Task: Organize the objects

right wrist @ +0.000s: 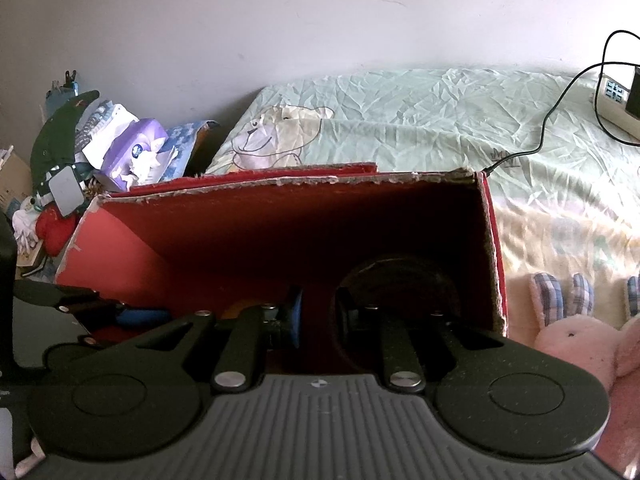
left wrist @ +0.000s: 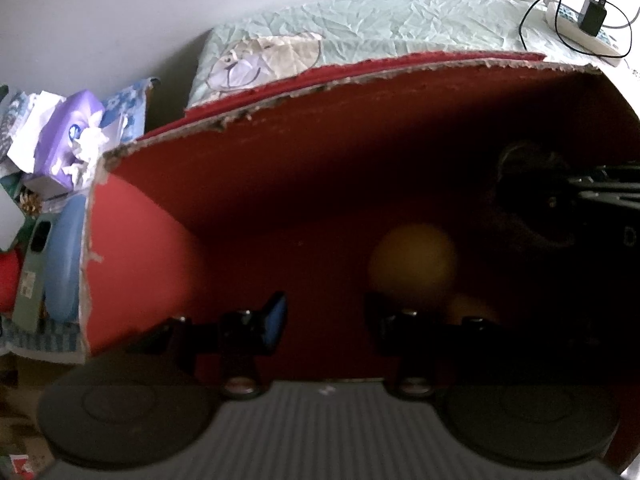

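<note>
Left wrist view: two yellow balls (left wrist: 412, 266) in one red box (left wrist: 320, 152); both grippers' jaws part narrowly, empty.

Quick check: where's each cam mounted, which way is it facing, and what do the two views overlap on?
Left wrist: on the left gripper, angled down into the red box; a yellow ball lies ahead, own fingers in view, the right gripper's dark frame at right.
Right wrist: on the right gripper, at the box's right side, facing the bed; own fingers show, a dark round object ahead.
Shared: box, bed, purple tissue pack, power strip.
</note>
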A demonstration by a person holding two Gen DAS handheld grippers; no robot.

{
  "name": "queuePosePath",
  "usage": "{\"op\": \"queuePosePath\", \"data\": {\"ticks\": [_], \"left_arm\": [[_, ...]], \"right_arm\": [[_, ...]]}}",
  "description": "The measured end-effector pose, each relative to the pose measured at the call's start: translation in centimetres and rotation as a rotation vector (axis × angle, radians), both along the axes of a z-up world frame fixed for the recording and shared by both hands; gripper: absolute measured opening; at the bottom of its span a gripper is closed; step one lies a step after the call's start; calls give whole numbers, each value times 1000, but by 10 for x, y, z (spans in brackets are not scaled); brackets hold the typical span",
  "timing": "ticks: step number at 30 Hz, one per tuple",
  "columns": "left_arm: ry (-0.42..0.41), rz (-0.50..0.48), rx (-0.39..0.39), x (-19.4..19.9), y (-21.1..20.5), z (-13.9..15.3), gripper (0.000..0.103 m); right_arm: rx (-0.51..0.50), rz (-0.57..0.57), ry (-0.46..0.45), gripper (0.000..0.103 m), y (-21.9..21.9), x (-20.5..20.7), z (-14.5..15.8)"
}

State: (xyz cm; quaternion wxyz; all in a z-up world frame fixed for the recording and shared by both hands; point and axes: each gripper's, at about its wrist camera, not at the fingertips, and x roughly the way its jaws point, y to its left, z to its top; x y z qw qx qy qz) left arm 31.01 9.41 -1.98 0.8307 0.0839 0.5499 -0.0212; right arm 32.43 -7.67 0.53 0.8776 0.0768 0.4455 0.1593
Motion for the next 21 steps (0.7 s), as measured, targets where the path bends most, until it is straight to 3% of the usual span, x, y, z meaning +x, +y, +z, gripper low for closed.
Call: {"op": "queuePosePath", "data": {"ticks": [21], "left_arm": [[-28, 2, 43, -4, 6, 5, 45]], "right_arm": [[-39, -22, -8, 18, 3, -2, 1]]}}
